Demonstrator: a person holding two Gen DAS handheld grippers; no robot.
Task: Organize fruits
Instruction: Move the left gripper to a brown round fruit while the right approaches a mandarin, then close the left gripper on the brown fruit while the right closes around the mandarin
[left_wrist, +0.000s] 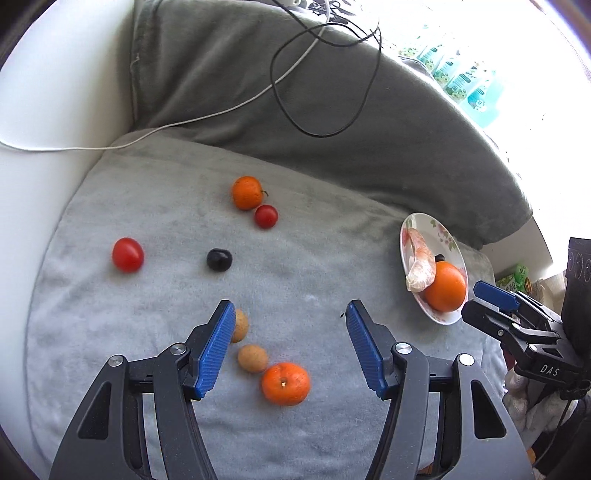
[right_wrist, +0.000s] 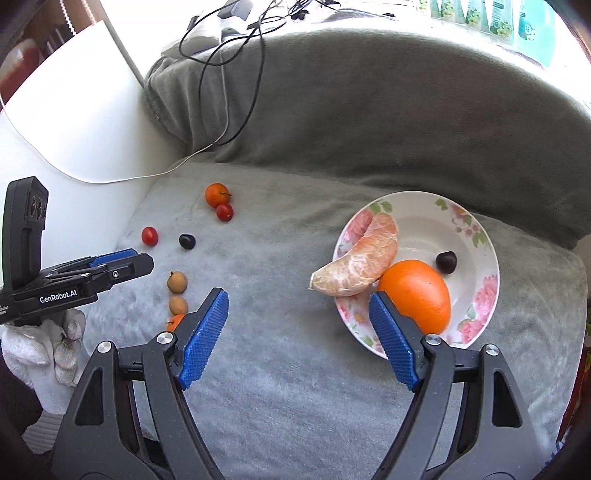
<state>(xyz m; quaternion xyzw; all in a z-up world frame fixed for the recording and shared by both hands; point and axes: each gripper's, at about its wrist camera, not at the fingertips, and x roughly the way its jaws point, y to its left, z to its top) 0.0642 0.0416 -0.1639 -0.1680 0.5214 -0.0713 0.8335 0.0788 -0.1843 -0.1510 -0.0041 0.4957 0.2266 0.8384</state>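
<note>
Both the left gripper (left_wrist: 290, 314) and right gripper (right_wrist: 298, 304) angle downward, blue fingers (left_wrist: 216, 349) spread apart, nothing between them.

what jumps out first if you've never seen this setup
The floral plate at the right of the grey blanket, holding a big orange, a peeled citrus piece and a dark fruit. Next, small fruits scattered at the left, such as a red tomato. Both blue-padded tongs hang open and empty above.

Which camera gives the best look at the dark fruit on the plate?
The right wrist view. There the dark fruit sits in plain sight on the flowered plate, just beyond the orange. In the left wrist view only a dark sliver shows, mostly hidden behind the peeled segment.
</note>
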